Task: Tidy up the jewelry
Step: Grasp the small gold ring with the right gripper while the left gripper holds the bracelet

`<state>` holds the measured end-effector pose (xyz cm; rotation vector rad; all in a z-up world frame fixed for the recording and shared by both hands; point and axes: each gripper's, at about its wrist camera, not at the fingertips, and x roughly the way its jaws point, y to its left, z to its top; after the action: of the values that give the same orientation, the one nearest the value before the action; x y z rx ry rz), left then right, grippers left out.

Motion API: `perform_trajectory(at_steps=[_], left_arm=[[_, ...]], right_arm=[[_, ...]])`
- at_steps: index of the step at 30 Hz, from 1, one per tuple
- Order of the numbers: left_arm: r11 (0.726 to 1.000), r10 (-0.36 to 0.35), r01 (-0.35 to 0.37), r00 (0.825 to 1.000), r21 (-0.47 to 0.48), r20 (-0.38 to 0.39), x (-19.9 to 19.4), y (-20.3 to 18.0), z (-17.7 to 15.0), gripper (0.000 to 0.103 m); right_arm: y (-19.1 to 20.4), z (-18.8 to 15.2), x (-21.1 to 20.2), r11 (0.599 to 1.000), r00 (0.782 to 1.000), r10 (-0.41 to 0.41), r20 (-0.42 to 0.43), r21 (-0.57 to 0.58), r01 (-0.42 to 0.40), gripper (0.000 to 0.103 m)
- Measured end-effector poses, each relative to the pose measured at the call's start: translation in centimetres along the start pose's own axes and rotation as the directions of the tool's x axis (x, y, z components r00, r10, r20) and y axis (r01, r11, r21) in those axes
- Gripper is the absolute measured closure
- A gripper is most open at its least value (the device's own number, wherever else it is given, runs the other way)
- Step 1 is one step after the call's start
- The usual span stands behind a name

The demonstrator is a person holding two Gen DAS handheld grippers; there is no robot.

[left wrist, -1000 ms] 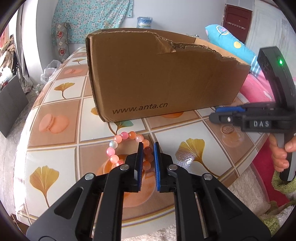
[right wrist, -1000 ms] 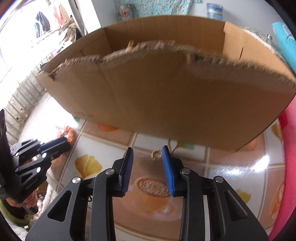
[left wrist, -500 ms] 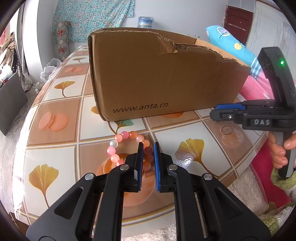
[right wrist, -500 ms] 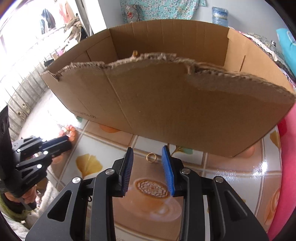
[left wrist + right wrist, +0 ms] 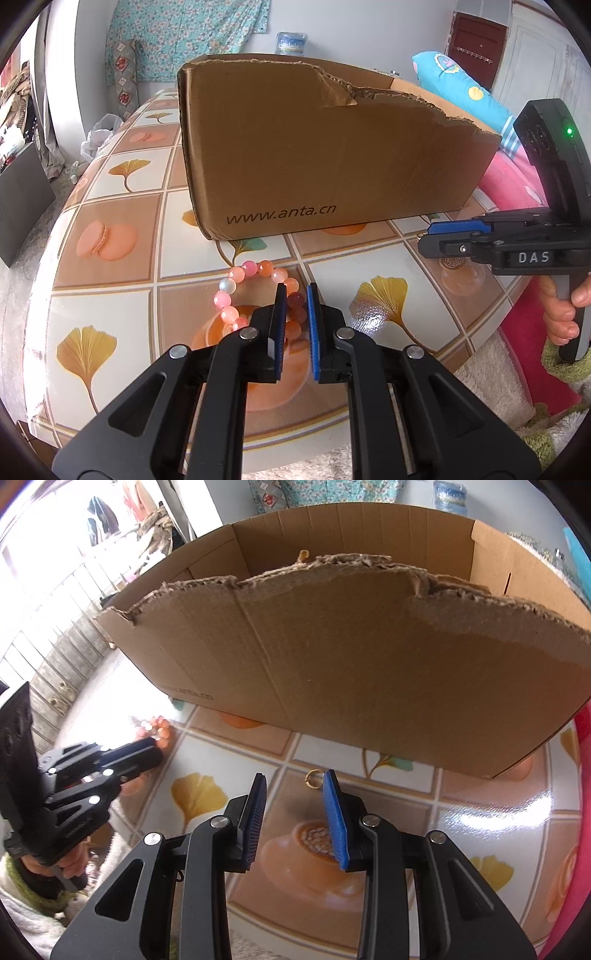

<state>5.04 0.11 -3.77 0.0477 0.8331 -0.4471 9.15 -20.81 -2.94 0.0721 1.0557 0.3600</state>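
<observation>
A pink and orange bead bracelet (image 5: 236,295) lies on the patterned table in front of the torn cardboard box (image 5: 325,155). My left gripper (image 5: 294,295) is shut on the bracelet's right side, low over the table. A small gold ring (image 5: 314,778) lies on the table near the box (image 5: 369,657) in the right wrist view. My right gripper (image 5: 294,781) is open, with the ring just ahead beside its right blue pad. The right gripper also shows in the left wrist view (image 5: 436,236), and the left gripper in the right wrist view (image 5: 147,749).
The tablecloth (image 5: 122,236) has ginkgo leaf and macaron tiles. The table's front edge is close below both grippers. Pink and blue bedding (image 5: 509,177) lies to the right. A water bottle (image 5: 291,42) stands behind the box.
My right gripper has drawn back and risen a little, so more of the box interior shows and the ring sits nearer its right pad. The left gripper stays shut on the bracelet.
</observation>
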Motion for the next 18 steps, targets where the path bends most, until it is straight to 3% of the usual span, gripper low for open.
perform_trajectory(at_steps=[6, 14, 18], left_arm=[[1.000, 0.000, 0.000, 1.000, -0.002, 0.000, 0.01, -0.01, 0.00, 0.093], [1.000, -0.001, 0.001, 1.000, -0.003, 0.000, -0.02, 0.06, 0.00, 0.093], [1.000, -0.001, 0.001, 1.000, -0.003, 0.001, -0.01, 0.05, -0.04, 0.093]], right_arm=[[0.29, -0.43, 0.16, 0.994, 0.995, -0.100, 0.013, -0.037, 0.100, 0.071], [0.17, -0.45, 0.21, 0.989, 0.989, -0.143, 0.025, -0.040, 0.144, 0.083], [0.34, -0.48, 0.19, 0.986, 0.987, -0.161, 0.029, -0.047, 0.162, 0.084]])
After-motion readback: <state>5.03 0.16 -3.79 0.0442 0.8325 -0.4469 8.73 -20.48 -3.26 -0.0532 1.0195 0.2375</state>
